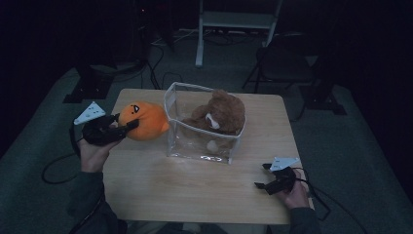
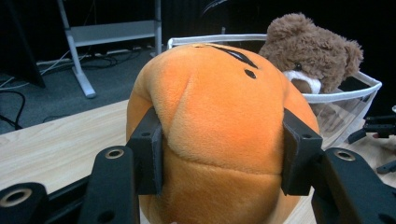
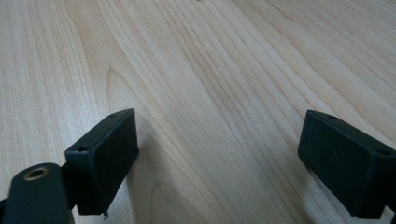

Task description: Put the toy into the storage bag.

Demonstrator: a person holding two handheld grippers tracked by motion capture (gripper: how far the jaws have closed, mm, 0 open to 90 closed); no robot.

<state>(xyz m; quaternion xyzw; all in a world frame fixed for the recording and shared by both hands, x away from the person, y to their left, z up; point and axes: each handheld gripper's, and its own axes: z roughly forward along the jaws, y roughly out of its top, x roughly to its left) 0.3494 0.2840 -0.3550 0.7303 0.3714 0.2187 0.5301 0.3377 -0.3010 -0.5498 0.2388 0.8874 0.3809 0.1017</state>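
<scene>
two claws, two jobs: my left claw (image 1: 127, 125) pinches the orange plush (image 1: 144, 120) just beside the clear bin (image 1: 171, 127) holding the bear (image 1: 221, 113), likely to drop it in, while my right claw (image 1: 262, 176) rests spread, empty, on the counter (image 1: 195, 187).

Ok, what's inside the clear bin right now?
A brown teddy bear sits in the clear bin, head above the rim. The bear covers much of the bin's floor, so anything beneath it can't be seen.

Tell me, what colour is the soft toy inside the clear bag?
Brown, with a white muzzle: the teddy bear, best seen in the left gripper view.
</scene>
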